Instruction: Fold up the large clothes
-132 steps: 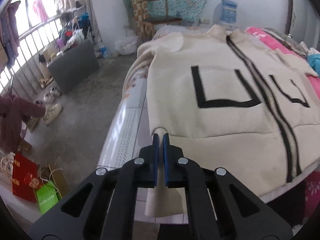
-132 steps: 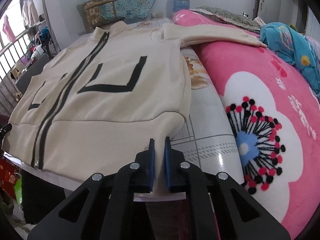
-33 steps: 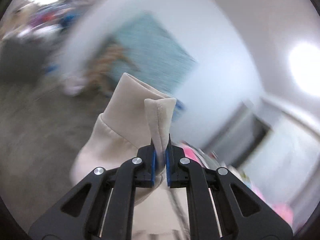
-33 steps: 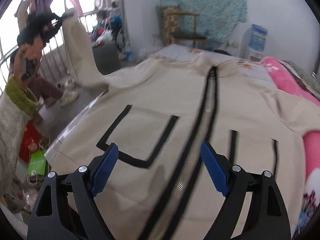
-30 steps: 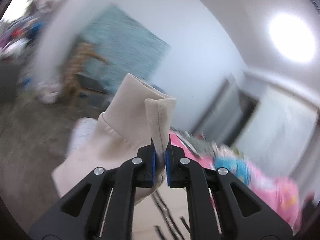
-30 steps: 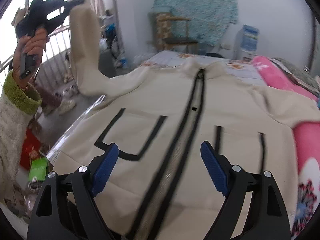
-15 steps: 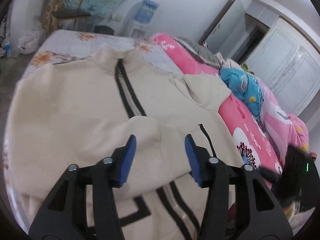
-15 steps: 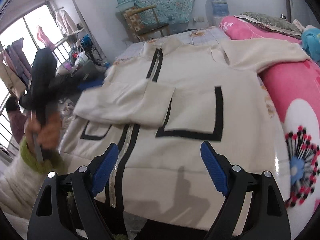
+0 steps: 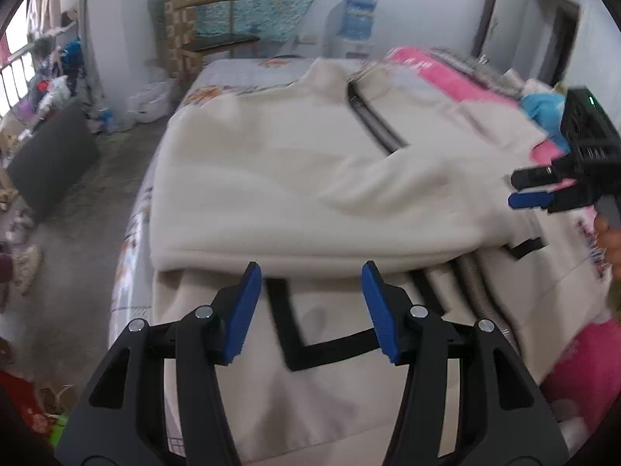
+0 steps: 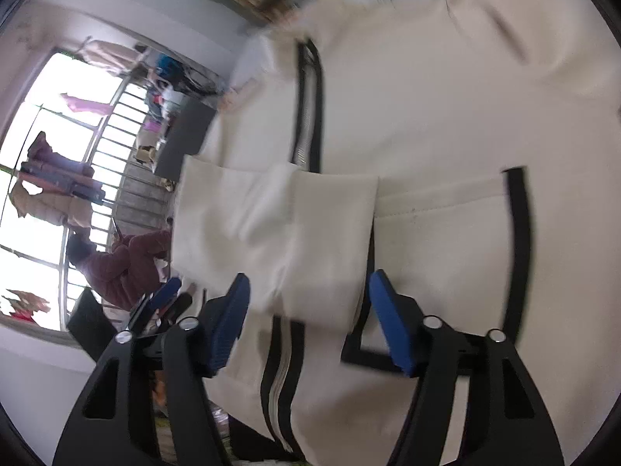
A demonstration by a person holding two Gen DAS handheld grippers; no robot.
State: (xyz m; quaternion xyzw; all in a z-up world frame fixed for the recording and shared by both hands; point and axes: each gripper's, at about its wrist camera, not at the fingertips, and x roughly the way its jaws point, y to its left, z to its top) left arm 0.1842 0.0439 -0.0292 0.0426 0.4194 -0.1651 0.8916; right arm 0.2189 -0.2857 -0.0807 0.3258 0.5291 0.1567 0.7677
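A cream zip jacket (image 9: 271, 163) with black pocket outlines lies face up on the bed. Its sleeve (image 9: 349, 225) is folded across the chest over the zipper (image 9: 372, 124). My left gripper (image 9: 310, 272) hangs open above the lower front, just short of the folded sleeve, with nothing between its pads. In the right wrist view, which is rolled sideways, the sleeve's cuff end (image 10: 330, 240) lies just beyond my right gripper (image 10: 309, 277). Its jaws are closing, and the pads press on nothing. The right gripper (image 9: 520, 188) also shows at the jacket's right side.
A pink flowered blanket (image 9: 438, 73) covers the bed's right half, with blue cloth (image 9: 539, 108) on it. A wooden chair (image 9: 209, 42) and a water dispenser (image 9: 355, 19) stand by the far wall. The floor left of the bed holds a dark box (image 9: 50, 159) and shoes. A person in maroon (image 10: 124, 260) sits by the railing.
The left gripper has let go of the raised sleeve, which now lies across the chest, and has sunk toward the jacket. The right gripper has swung over, rolled, and narrowed its jaws.
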